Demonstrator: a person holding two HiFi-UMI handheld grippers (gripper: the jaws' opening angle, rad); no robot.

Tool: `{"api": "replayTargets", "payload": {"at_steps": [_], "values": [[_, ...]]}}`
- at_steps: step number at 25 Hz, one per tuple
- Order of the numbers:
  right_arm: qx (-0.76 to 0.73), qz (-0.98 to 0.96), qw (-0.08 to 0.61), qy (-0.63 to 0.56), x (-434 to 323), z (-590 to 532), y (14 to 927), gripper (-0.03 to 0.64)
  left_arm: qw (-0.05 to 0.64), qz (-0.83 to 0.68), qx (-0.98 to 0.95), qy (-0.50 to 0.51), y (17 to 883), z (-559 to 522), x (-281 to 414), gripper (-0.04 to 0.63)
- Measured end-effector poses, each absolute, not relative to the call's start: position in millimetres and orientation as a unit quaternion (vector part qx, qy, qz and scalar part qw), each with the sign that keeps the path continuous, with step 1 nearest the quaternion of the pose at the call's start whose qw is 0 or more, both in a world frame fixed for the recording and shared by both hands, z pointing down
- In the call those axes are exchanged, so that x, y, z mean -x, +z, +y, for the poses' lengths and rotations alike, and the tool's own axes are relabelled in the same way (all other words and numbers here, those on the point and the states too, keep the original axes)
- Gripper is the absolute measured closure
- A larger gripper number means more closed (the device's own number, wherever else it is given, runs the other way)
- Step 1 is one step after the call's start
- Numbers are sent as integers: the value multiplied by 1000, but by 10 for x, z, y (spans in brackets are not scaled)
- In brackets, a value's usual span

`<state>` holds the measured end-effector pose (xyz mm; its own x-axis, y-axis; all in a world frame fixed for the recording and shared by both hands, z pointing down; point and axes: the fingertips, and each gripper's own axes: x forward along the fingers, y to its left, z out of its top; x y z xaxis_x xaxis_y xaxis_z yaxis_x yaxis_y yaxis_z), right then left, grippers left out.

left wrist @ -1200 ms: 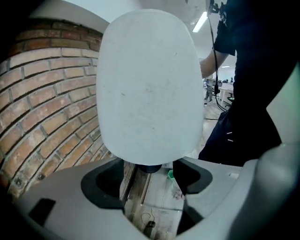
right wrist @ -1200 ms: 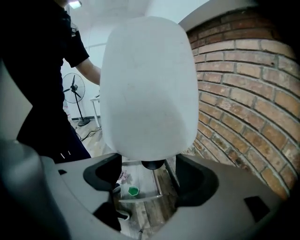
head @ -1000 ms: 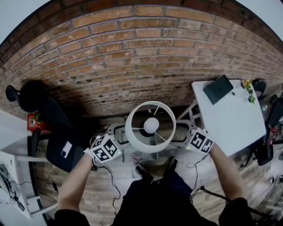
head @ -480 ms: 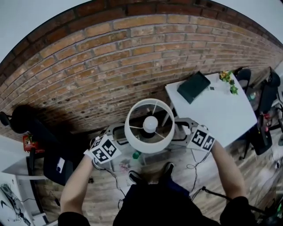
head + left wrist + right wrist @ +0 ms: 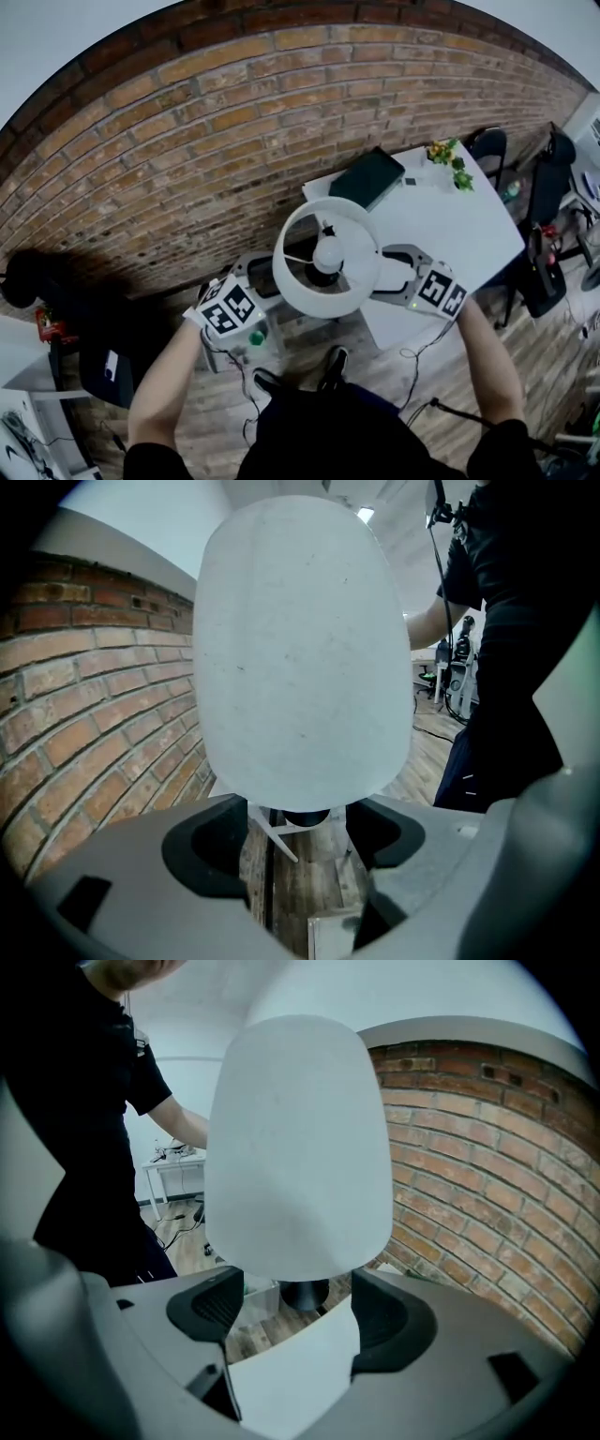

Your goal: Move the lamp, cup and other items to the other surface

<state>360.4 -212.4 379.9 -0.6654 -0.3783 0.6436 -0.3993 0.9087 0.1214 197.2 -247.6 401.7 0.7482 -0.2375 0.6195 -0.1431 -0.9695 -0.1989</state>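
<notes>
A white lamp (image 5: 323,258) with a round shade and a bulb in its middle hangs in the air between my two grippers. My left gripper (image 5: 267,286) clasps the lamp from the left, my right gripper (image 5: 389,272) from the right. In the left gripper view the shade (image 5: 300,658) fills the middle, its lower edge between the wide-set jaws of the left gripper (image 5: 300,832). The right gripper view shows the same shade (image 5: 295,1147) above the right gripper (image 5: 300,1312). The lamp's dark stem shows under the shade. The lamp hangs over the near left corner of a white table (image 5: 450,225).
On the table lie a dark flat notebook (image 5: 367,176) and a small green plant (image 5: 448,161) at its far side. A brick wall (image 5: 187,141) runs behind. Black chairs (image 5: 548,187) stand to the right. A small green thing (image 5: 255,337) lies on the wooden floor.
Both grippers have carried the lamp toward the white table. The table has come closer in the head view, and the lamp now hangs over its corner.
</notes>
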Motion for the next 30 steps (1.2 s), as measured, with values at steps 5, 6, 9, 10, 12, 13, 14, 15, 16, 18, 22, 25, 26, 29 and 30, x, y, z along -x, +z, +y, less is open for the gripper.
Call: {"api": "replayTargets", "payload": {"at_steps": [5,6,9,10,12,13,14,15,16,18,22,25,26,29,30], "values": [[-231,-907,353,18,-4189,-2127,3798,252,81,87,935,-333,4025,-2555,-2593,273],[-235,-906,353,19,-4296,-2116,3807,252,82,84,935,-334,4038,-2556,-2703,274],[-248,-903,350,29,-4602,-2070,3829,252,85,74,934,-338,4084,-2549,-3022,274],[-252,-902,350,31,-4700,-2063,3835,252,85,71,933,-341,4102,-2553,-3121,273],[-259,-899,351,33,-4882,-2064,3845,252,88,66,933,-344,4122,-2579,-3308,273],[-263,-898,352,34,-4966,-2068,3852,252,90,63,932,-344,4126,-2598,-3395,273],[-267,-896,353,36,-5045,-2072,3864,252,93,60,932,-345,4132,-2619,-3477,273],[-272,-894,354,39,-5122,-2079,3882,252,95,57,932,-346,4140,-2640,-3557,273],[-276,-892,356,41,-5200,-2085,3908,252,98,53,931,-348,4150,-2661,-3637,273],[-285,-887,361,47,-5356,-2093,3972,252,102,44,930,-350,4182,-2697,-3799,273],[-296,-880,367,60,-5607,-2102,4076,252,105,31,927,-359,4290,-2746,-4063,273],[-298,-877,372,65,-5728,-2128,4145,252,107,25,923,-369,4392,-2789,-4185,273],[-298,-875,375,65,-5755,-2136,4179,252,110,24,920,-374,4433,-2802,-4210,273],[-299,-875,373,71,-5813,-2167,4270,252,110,27,919,-378,4520,-2844,-4272,273],[-302,-877,368,74,-5826,-2182,4277,252,106,29,920,-375,4525,-2864,-4292,273]]}}
